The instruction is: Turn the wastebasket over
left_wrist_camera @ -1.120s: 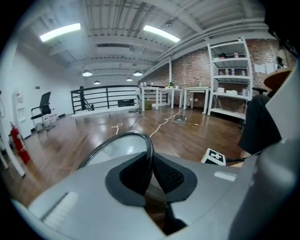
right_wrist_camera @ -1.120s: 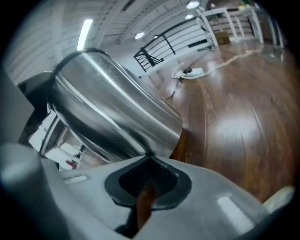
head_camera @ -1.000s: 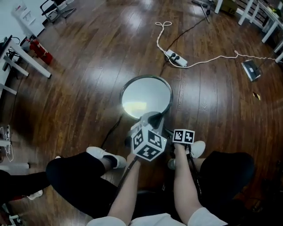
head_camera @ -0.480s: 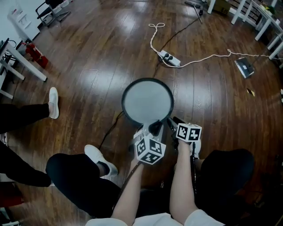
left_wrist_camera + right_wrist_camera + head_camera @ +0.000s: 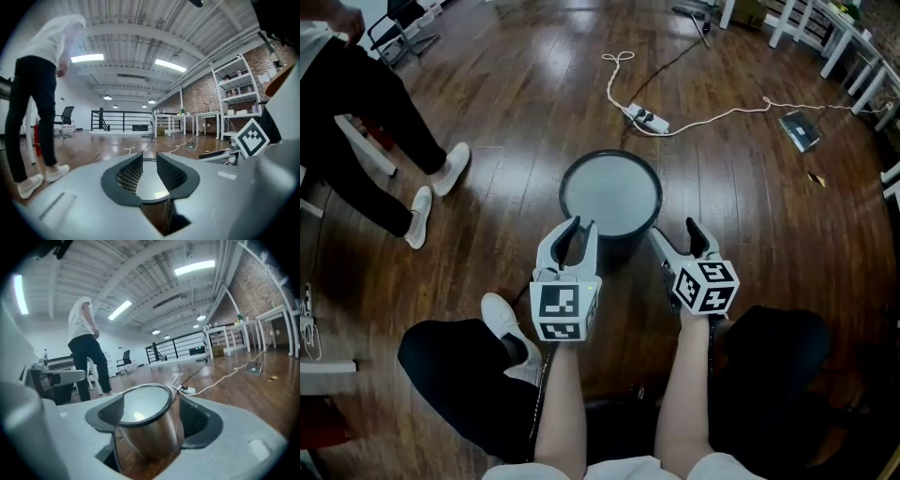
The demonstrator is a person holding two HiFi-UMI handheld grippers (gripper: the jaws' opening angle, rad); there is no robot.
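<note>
The wastebasket point(image 5: 610, 202) stands on the wooden floor, a round steel bin with a dark rim and a flat grey face turned up. Both grippers hang above its near side, apart from it. My left gripper point(image 5: 575, 239) has its jaws opening, a narrow gap with nothing in it. My right gripper point(image 5: 680, 242) is opening wider, also empty. In the right gripper view the wastebasket point(image 5: 147, 427) shows between the pads of the right gripper point(image 5: 150, 416), beyond them and untouched. In the left gripper view only the grey top of the wastebasket point(image 5: 151, 183) shows past the left gripper point(image 5: 150, 171).
A power strip point(image 5: 645, 117) with white and black cables lies on the floor beyond the bin. A person in dark trousers point(image 5: 384, 103) walks at the left. White table legs point(image 5: 844, 37) and a flat device point(image 5: 798, 130) are at the far right. My own shoe point(image 5: 503, 319) is near left.
Both grippers have come off the bin's near rim, lifted and spread apart, and their jaws have opened. A person has walked in at the left.
</note>
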